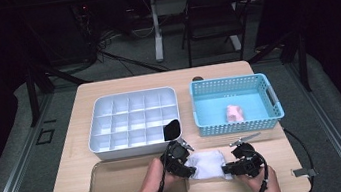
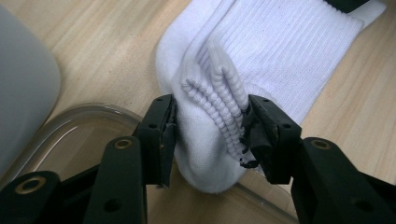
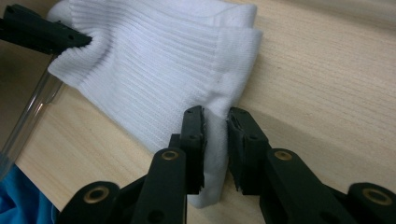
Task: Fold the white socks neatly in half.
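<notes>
On a pale wooden table (image 1: 106,87) in a dark room. Left gripper (image 2: 211,135) pinched on the bunched end of a white sock (image 2: 280,51), right gripper (image 3: 215,140) nearly closed on its other edge. Sock flat at the near edge, just before a white divided tray (image 1: 134,119) and blue basket (image 1: 232,84).

The high view looks from above the near edge, forward and down, far enough to take in the whole surface (image 1: 82,95). The left tool (image 1: 180,161) camera sits very near the white sock (image 2: 261,56) and looks along its jaws. The right tool (image 1: 239,164) camera is equally near. Both share the sock, lying at 6 o'clock in the high view.
</notes>
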Demonstrator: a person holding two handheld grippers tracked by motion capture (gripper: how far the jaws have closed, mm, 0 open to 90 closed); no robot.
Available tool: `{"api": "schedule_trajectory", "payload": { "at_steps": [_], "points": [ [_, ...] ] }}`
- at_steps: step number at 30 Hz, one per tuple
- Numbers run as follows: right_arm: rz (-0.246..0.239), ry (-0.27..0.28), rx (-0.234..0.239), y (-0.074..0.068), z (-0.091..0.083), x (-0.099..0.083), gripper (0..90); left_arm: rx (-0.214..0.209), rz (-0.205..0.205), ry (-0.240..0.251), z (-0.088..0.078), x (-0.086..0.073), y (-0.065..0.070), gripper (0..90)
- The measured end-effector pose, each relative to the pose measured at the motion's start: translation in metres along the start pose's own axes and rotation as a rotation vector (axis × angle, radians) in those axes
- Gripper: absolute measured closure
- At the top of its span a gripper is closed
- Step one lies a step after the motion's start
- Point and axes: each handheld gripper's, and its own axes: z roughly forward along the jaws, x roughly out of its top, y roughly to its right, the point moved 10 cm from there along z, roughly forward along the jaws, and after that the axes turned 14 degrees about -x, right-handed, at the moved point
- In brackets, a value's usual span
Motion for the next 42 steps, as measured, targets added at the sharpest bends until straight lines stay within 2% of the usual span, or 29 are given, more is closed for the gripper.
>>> {"api": "schedule_trajectory", "payload": {
  "at_steps": [2, 3, 4, 8, 13, 18, 28, 30, 42],
  "points": [
    [0.01, 0.0, 0.008, 0.0, 0.0, 0.0, 78.7, -0.011, -0.004, 0.007, 0.001, 0.0, 0.0, 56.7],
    [0.032, 0.006, 0.009, 0.0, 0.001, 0.0, 79.4, -0.016, -0.008, 0.007, 0.001, 0.0, 0.0, 57.8],
    [0.02, -0.008, 0.016, 0.001, 0.0, 0.0, 80.5, -0.027, -0.012, 0.009, 0.002, -0.001, 0.001, 59.5],
    [0.04, -0.002, 0.025, 0.0, 0.0, 0.0, 83.4, -0.035, -0.001, 0.019, 0.002, -0.001, 0.002, 65.7],
    [0.054, 0.004, 0.037, 0.001, -0.001, 0.001, 84.2, -0.04, 0.004, 0.027, 0.002, -0.001, 0.002, 68.8],
    [0.041, 0.013, 0.042, 0.001, -0.005, 0.002, 84.1, -0.038, 0.003, 0.038, 0.001, 0.0, 0.002, 69.4],
    [0.038, 0.067, 0.083, -0.002, -0.017, 0.008, 84.0, -0.035, 0.005, 0.054, 0.001, 0.001, 0.001, 69.4],
    [0.033, 0.075, 0.077, -0.002, -0.021, 0.01, 84.0, -0.038, 0.004, 0.06, 0.002, 0.001, 0.001, 69.4],
    [-0.002, 0.112, 0.099, -0.015, -0.028, 0.016, 84.0, -0.037, 0.004, 0.068, 0.002, 0.001, 0.0, 69.3]
  ]
}}
